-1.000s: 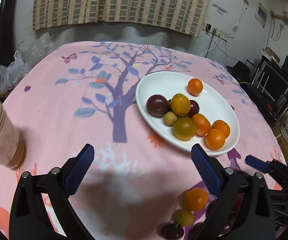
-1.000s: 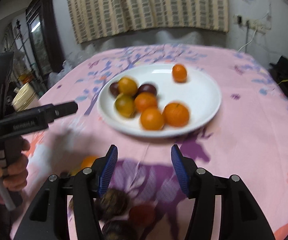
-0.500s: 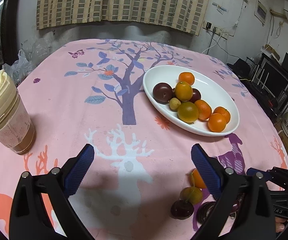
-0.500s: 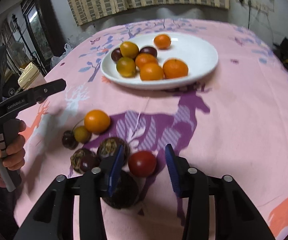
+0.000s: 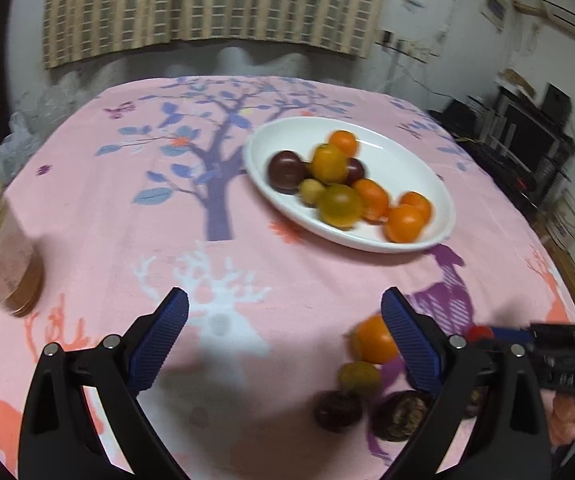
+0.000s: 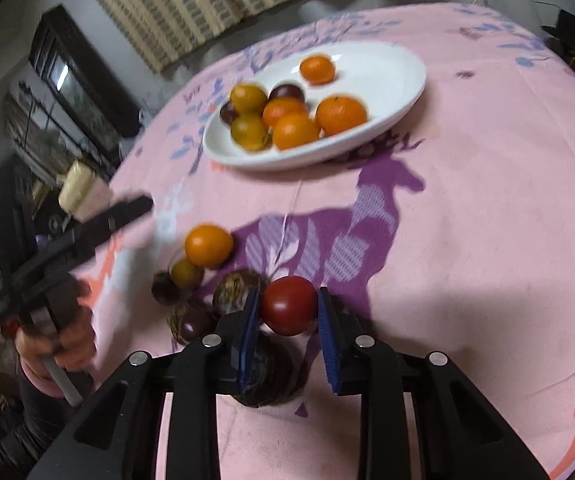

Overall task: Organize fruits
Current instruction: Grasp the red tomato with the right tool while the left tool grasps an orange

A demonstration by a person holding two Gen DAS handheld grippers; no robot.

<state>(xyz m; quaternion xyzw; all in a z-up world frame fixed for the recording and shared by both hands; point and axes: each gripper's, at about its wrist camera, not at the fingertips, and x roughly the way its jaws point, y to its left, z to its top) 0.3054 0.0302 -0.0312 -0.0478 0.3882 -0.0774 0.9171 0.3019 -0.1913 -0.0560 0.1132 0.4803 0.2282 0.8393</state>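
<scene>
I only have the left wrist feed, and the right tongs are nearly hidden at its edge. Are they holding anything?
Observer: Yes. The right tongs are shut on a red fruit, one pad on each side.
Operator: What lies closest to it?
Observer: A large dark round fruit sits directly under the tongs, just behind the red one.
Operator: Any loose fruit beside them that I can't make out?
Observer: To their left, a small purple fruit lies against a brown husked fruit.
</scene>
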